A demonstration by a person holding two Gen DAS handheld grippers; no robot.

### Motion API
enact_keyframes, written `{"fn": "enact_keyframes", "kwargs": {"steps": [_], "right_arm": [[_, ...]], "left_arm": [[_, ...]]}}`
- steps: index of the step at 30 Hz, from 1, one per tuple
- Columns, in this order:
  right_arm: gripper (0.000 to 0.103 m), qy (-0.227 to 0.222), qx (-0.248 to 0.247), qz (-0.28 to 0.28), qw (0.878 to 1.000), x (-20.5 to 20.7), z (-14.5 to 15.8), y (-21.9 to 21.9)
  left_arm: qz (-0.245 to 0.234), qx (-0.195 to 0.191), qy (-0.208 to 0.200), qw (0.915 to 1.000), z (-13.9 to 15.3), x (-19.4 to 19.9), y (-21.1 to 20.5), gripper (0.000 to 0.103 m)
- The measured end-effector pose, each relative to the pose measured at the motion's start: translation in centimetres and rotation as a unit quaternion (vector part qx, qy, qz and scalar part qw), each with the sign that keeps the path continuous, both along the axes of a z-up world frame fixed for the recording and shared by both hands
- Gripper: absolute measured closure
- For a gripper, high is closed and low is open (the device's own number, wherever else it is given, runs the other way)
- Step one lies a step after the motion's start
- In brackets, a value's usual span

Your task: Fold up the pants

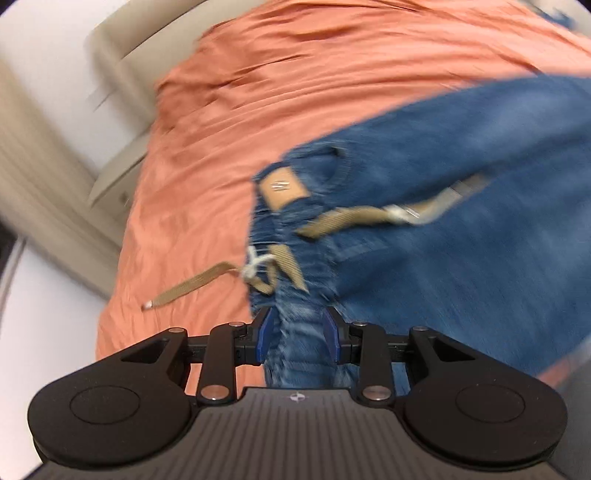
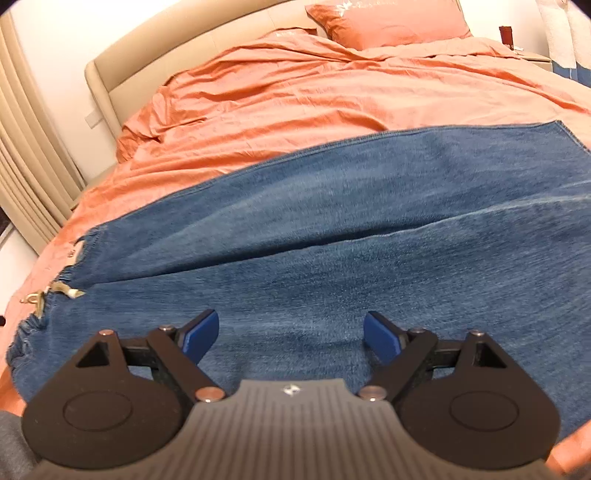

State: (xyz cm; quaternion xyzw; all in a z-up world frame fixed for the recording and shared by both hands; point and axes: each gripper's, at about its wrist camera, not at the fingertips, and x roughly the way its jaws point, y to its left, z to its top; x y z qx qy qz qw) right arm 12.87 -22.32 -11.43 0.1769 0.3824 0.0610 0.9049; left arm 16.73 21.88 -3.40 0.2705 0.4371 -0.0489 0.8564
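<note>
Left gripper (image 1: 297, 334): jaws partly apart, astride the gathered waistband (image 1: 295, 332) of the jeans (image 2: 332, 240), pads not pressing. Jeans lie flat across the orange bedspread (image 2: 295, 92). Right gripper (image 2: 291, 334): jaws wide, empty, above the denim.

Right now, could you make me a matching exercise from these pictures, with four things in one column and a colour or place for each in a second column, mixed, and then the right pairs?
Things:
1. jeans
2. sheet
3. drawstring
4. pillow

Colour or place:
A. tan, its end lying on the sheet
B. blue, spread over the near part of the bed
C. at the far end, by the headboard
D. orange and wrinkled, covering the bed

Pairs: 1-B, 2-D, 3-A, 4-C
</note>
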Motion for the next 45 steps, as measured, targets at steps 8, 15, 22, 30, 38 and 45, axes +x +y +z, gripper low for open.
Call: {"fn": "enact_keyframes", "kwargs": {"steps": [8,15,22,30,38,45], "right_arm": [[0.021,0.013,0.023,0.016,1.0,-2.3,4.0,-1.9],[0.021,-0.008,-0.032,0.027,0.999,-4.3,9.5,-5.2],[0.025,-0.019,-0.115,-0.004,0.993,-5.6,13.5,-12.6],[0.045,0.076,-0.278,0.066,0.955,-3.7,13.5,-21.8],[0.071,0.143,-0.381,0.278,0.87,-4.3,5.6,-23.7],[0.076,0.145,-0.402,0.378,0.821,-6.1,-0.6,-22.8]], "left_arm": [[-0.141,0.133,0.058,0.9794,-4.1,-4.5,-2.6,0.065],[-0.22,0.196,0.095,0.9508,-9.1,-5.1,-3.6,0.045],[-0.235,0.191,0.092,0.9486,-11.6,-4.3,-3.4,0.059],[-0.118,0.075,0.066,0.9879,-8.3,-1.5,-2.1,0.088],[-0.017,0.01,0.07,0.9974,-7.0,0.2,-2.0,0.09],[0.037,0.008,0.074,0.9966,-6.9,0.7,-2.4,0.09]]}}
